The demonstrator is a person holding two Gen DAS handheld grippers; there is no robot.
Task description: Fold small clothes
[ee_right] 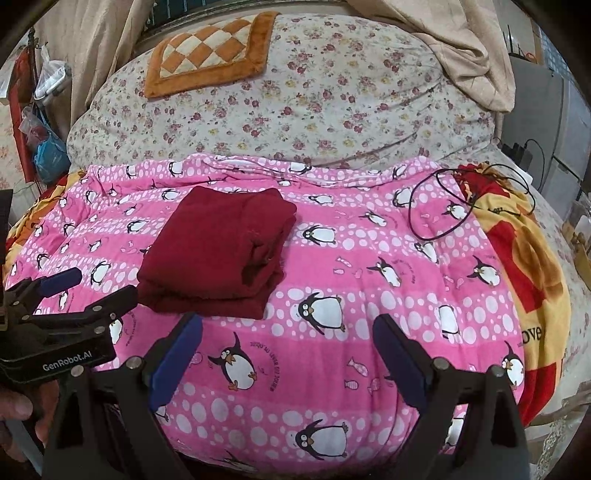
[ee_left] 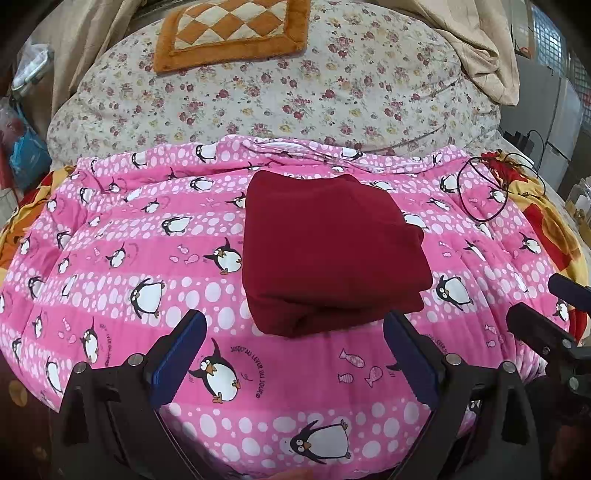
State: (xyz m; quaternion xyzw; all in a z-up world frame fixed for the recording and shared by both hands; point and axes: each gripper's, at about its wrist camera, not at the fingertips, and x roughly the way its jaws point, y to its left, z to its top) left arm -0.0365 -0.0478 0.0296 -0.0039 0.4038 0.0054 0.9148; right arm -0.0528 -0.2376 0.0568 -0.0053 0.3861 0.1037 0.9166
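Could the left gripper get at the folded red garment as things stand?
Probably yes: the left gripper is open, and the red garment lies just ahead on the pink penguin blanket, nothing between them.

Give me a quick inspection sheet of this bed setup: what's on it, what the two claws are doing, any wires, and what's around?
Surface: pink penguin quilt spread over a bed, slightly rumpled at its far edge.
Job's things: dark red garment lies folded into a compact stack on the quilt, touched by neither claw.
Clutter: orange checkered cushion on the floral bedding; yellow and red blanket at the right.
Grippers: left claw open, empty, just short of the garment; right claw open, empty, over bare quilt.
Cables: thin black cable looped on the quilt's right side.
Surroundings: beige curtains; bags hanging at the left.
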